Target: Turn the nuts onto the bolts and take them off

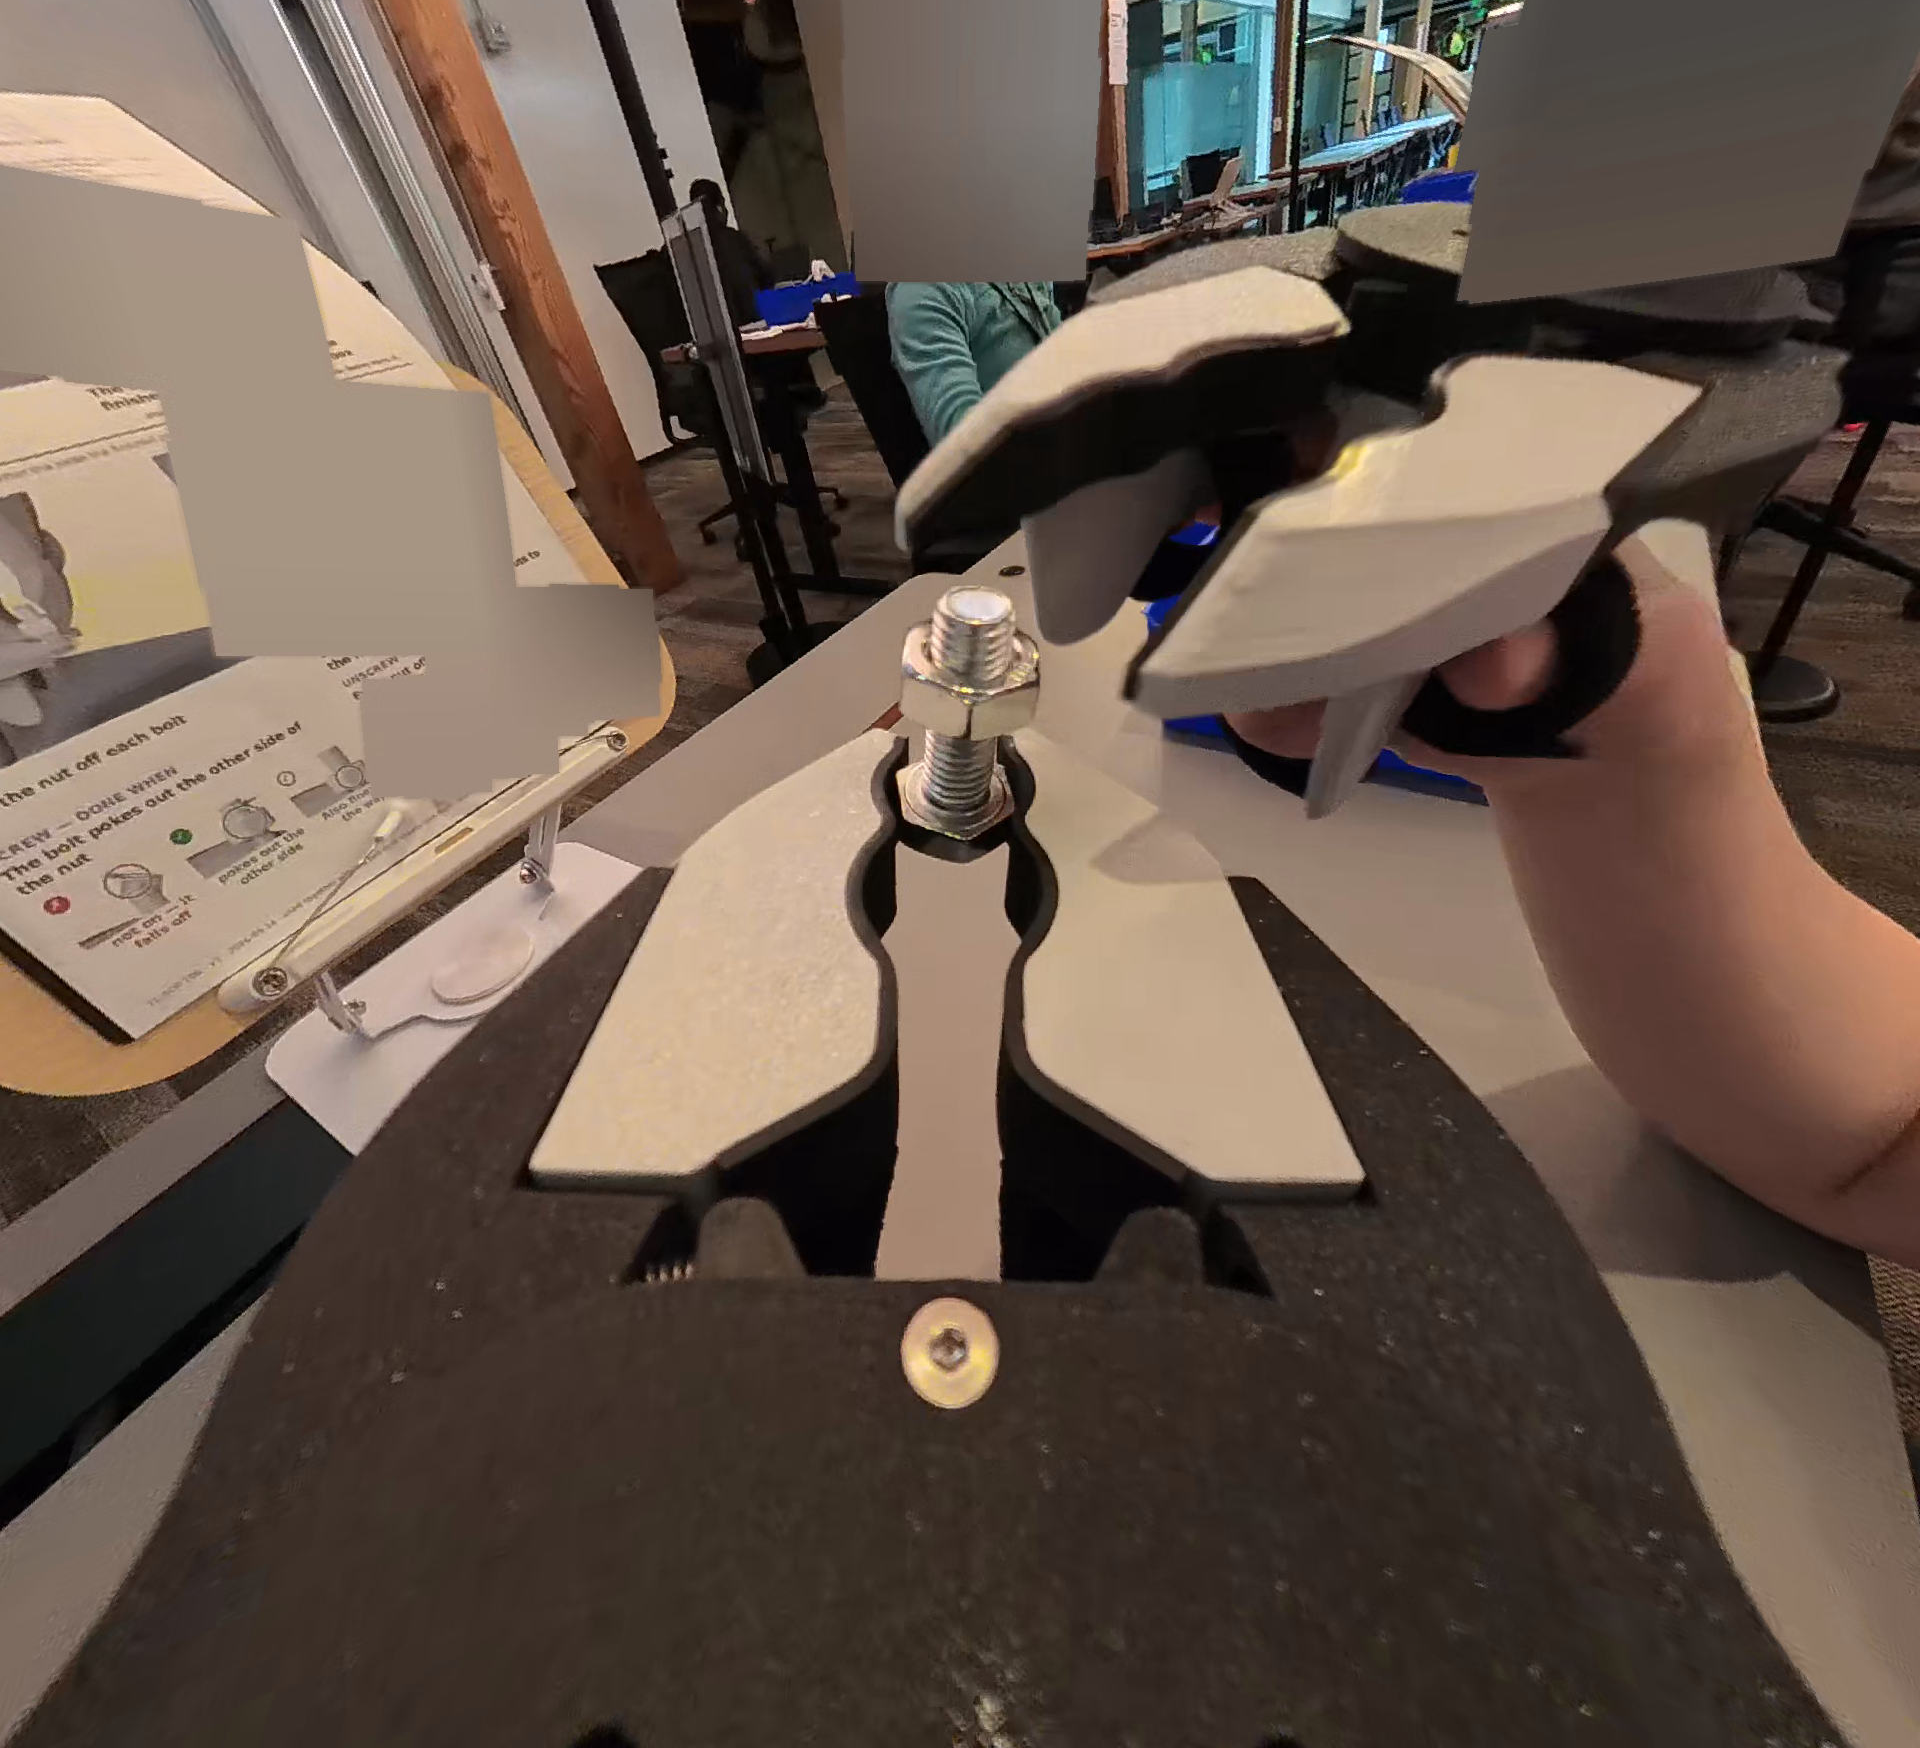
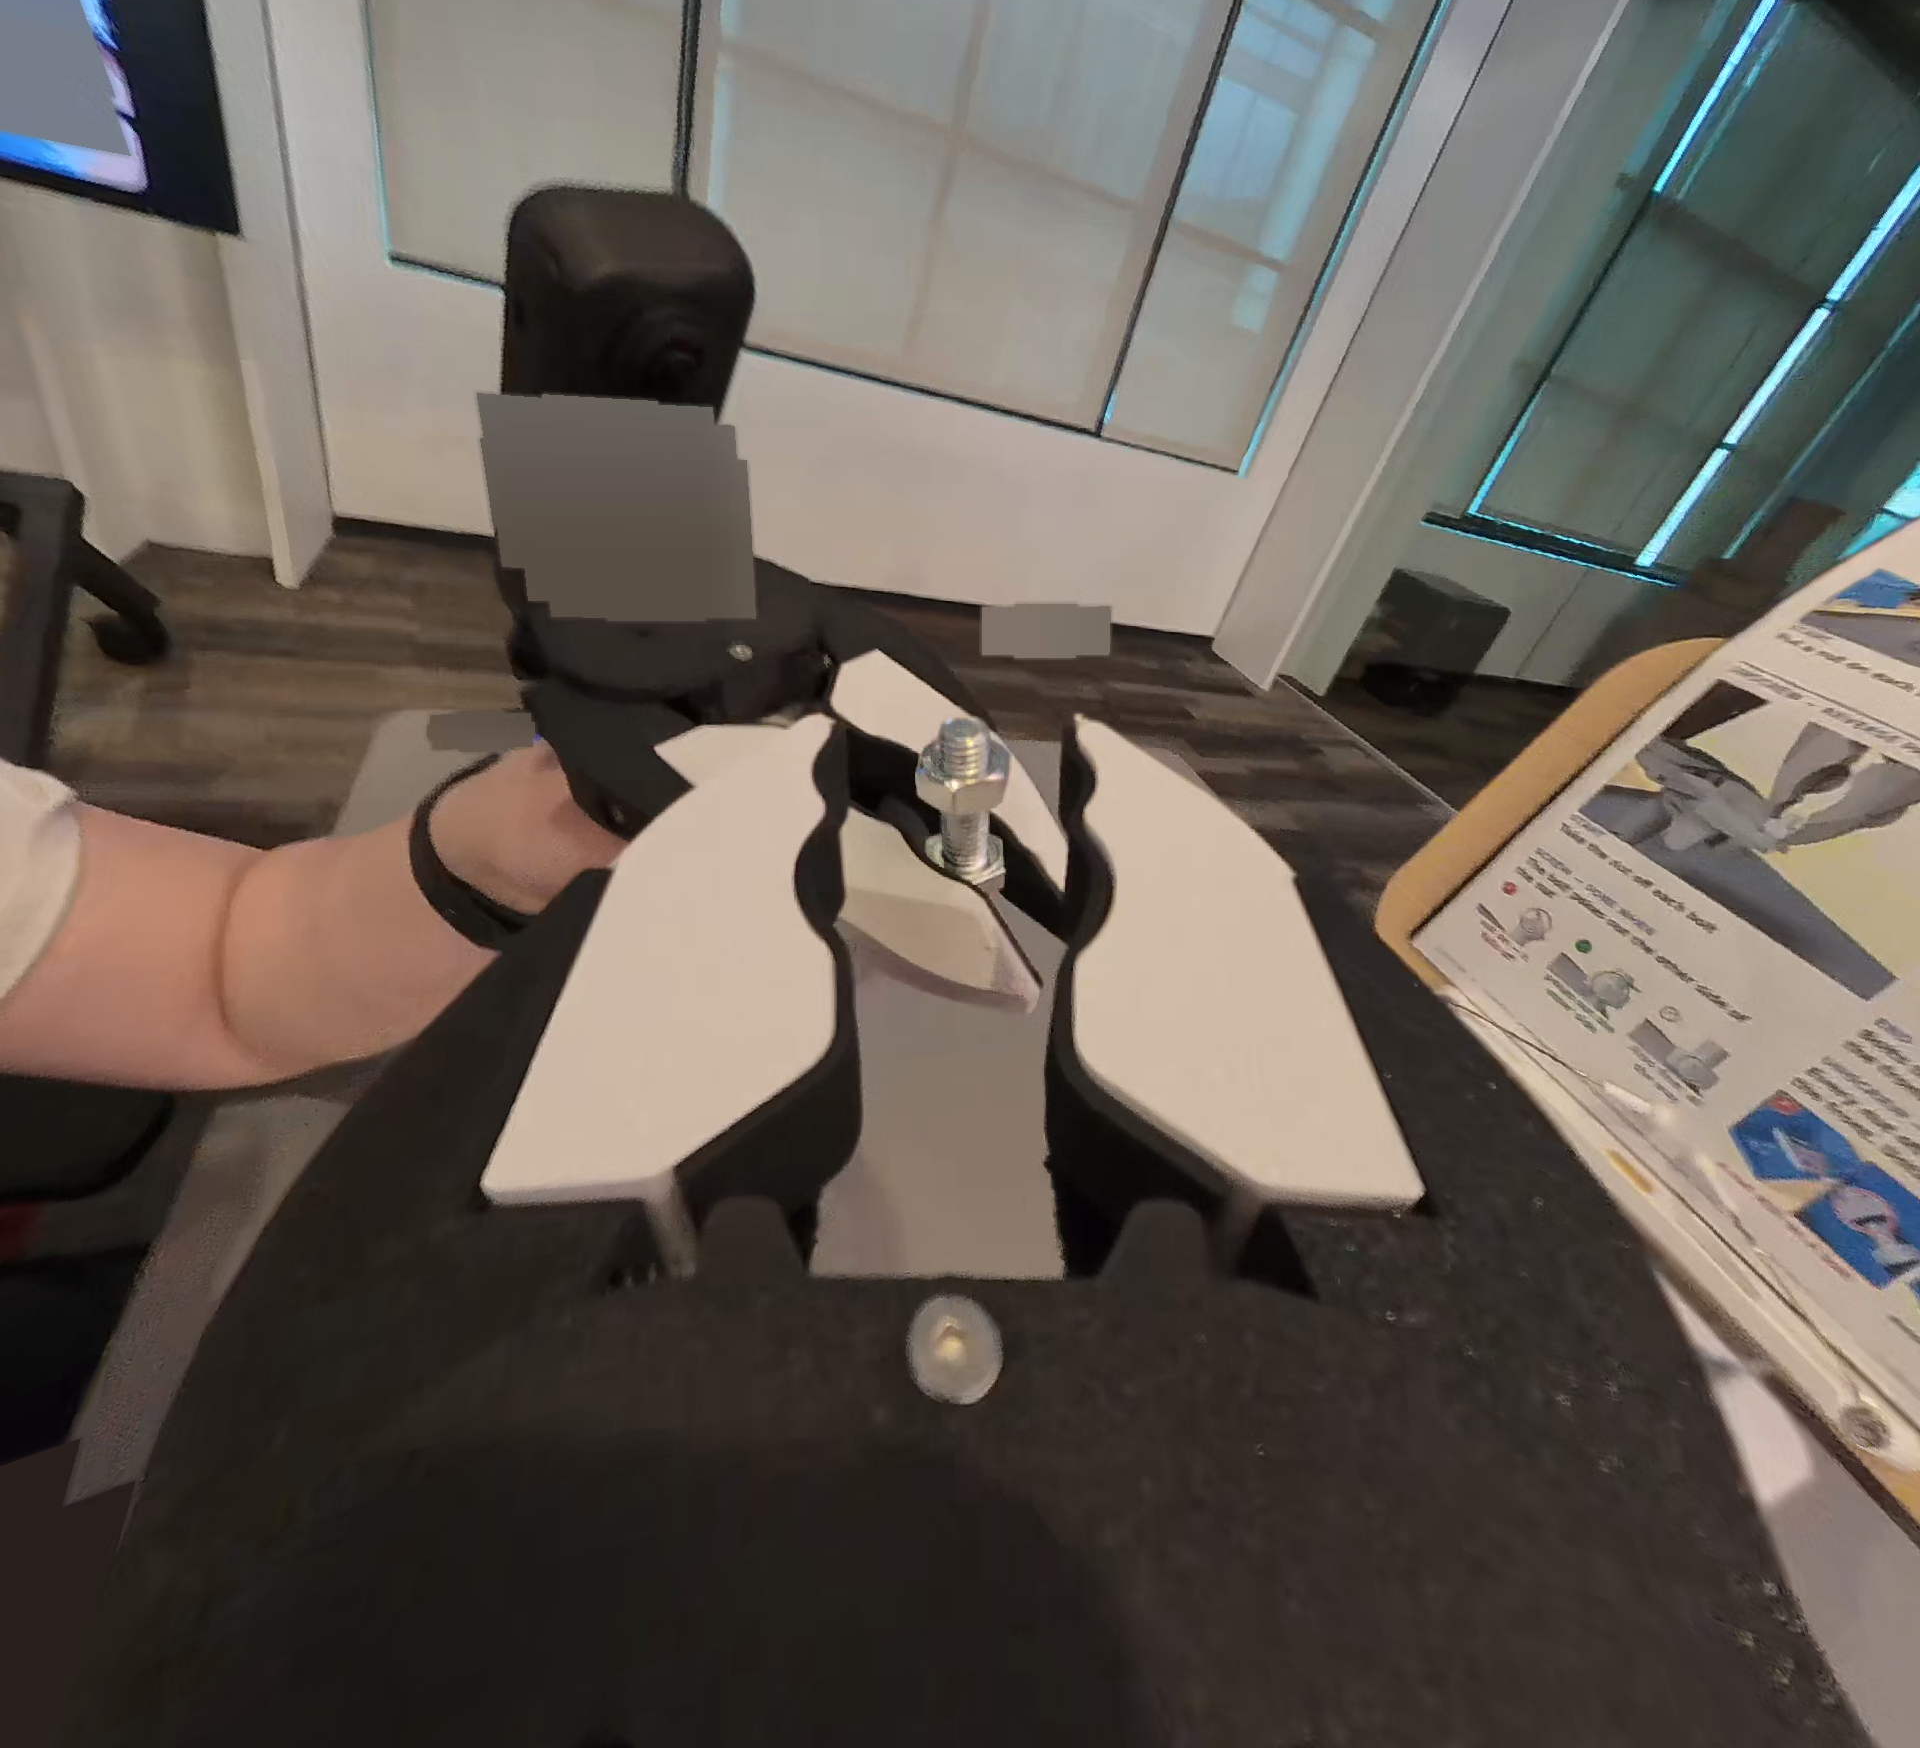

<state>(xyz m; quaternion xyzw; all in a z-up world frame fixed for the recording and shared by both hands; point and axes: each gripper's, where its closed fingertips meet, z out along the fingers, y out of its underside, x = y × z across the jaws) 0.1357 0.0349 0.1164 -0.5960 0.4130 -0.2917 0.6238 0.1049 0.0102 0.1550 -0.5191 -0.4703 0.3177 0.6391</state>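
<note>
A silver bolt stands upright, thread end up, with a hex nut threaded near its top. My left gripper is shut on the bolt's hex head at the bottom and holds it just over the grey table. My right gripper hangs open to the right of the nut, a little above it, not touching. In the right wrist view the right gripper is wide open, with the bolt and nut between and just beyond its fingertips, and the left gripper clamps the bolt's base.
An instruction sheet on a wooden board stand is at the table's left edge; it also shows in the right wrist view. A blue bin lies behind the right gripper. A hand holds the right gripper. A person in teal sits farther back. The left gripper's tips are roughly 5 cm from the right gripper's.
</note>
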